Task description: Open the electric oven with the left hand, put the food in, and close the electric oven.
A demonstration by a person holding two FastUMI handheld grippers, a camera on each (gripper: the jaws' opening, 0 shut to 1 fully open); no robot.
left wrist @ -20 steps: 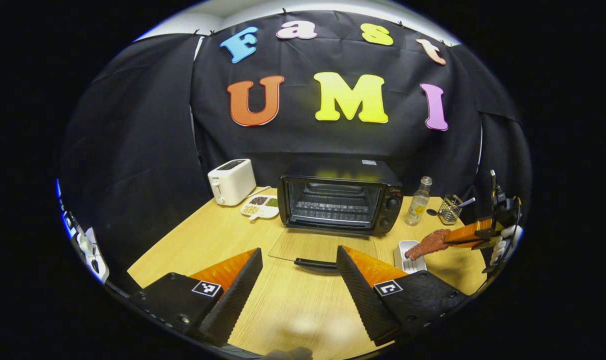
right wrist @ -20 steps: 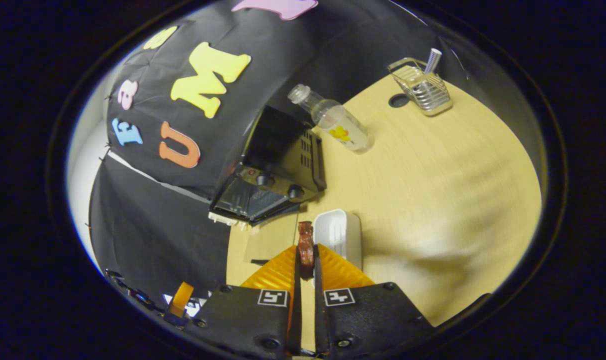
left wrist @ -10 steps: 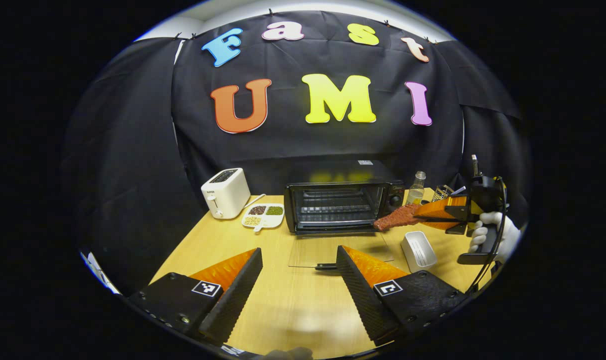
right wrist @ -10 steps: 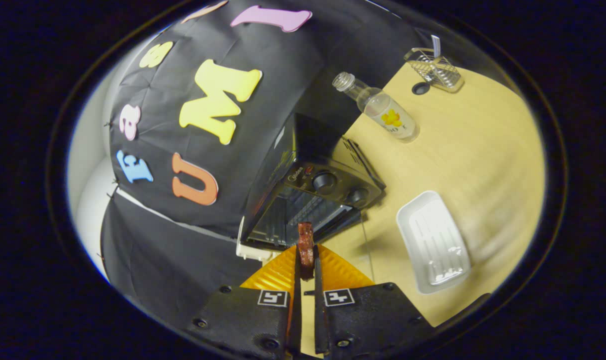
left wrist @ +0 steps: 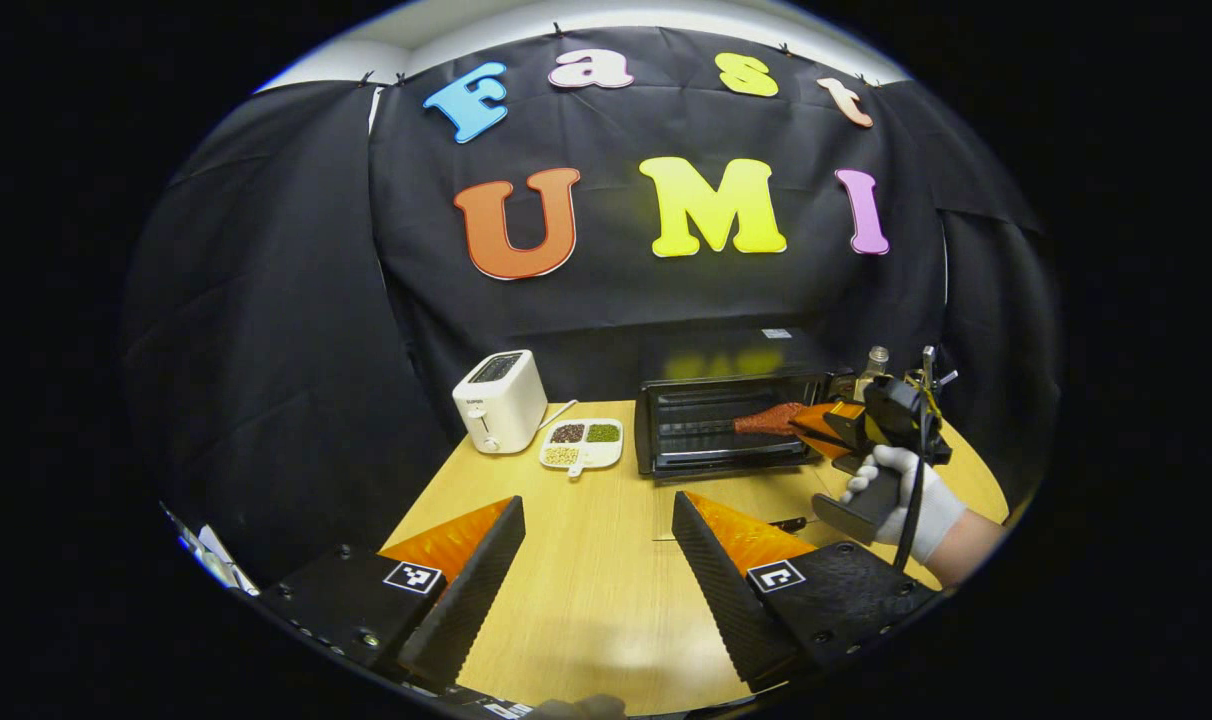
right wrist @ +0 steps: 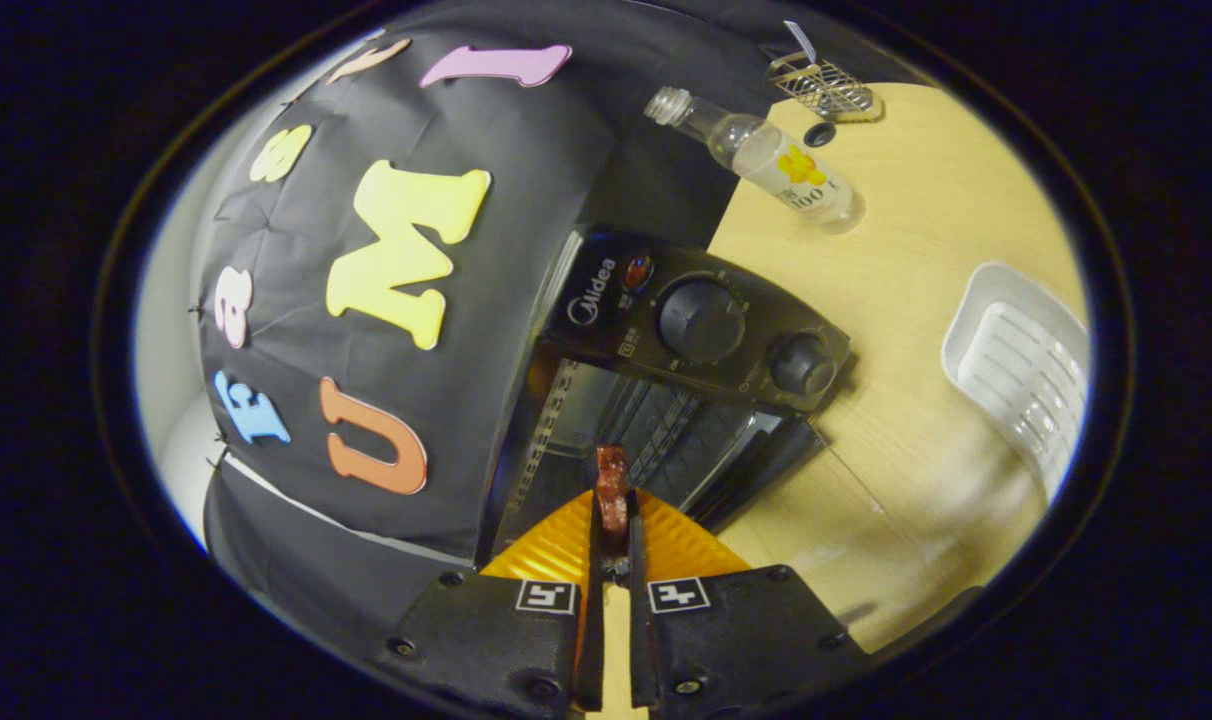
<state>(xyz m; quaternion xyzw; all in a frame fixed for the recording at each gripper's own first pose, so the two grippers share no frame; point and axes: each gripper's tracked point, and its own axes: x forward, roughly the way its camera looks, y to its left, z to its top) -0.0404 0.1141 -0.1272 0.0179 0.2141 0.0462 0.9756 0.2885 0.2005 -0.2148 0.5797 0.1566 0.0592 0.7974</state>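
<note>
At the far right of the light wooden desk stands the black electric oven, its glass door already folded down flat, so I count the opening step done. My right gripper, held by a white-gloved hand, has its fingers closed on the reddish-brown strip of food; I see the strip's tip reaching into the oven mouth above the wire rack. By my reckoning the food is entering but not yet released, and what is left is setting it down, backing the gripper out and shutting the door. My left gripper hangs over the near desk, fingers spread wide with nothing between them.

Desk, left to right:
- white two-slot toaster, far left;
- white divided dish of dried beans and seeds, between toaster and oven;
- clear plastic bottle, right of the oven;
- white ribbed plastic tray, near right;
- wire mesh holder, far right corner.

Black cloth closes the booth behind and to both sides.
</note>
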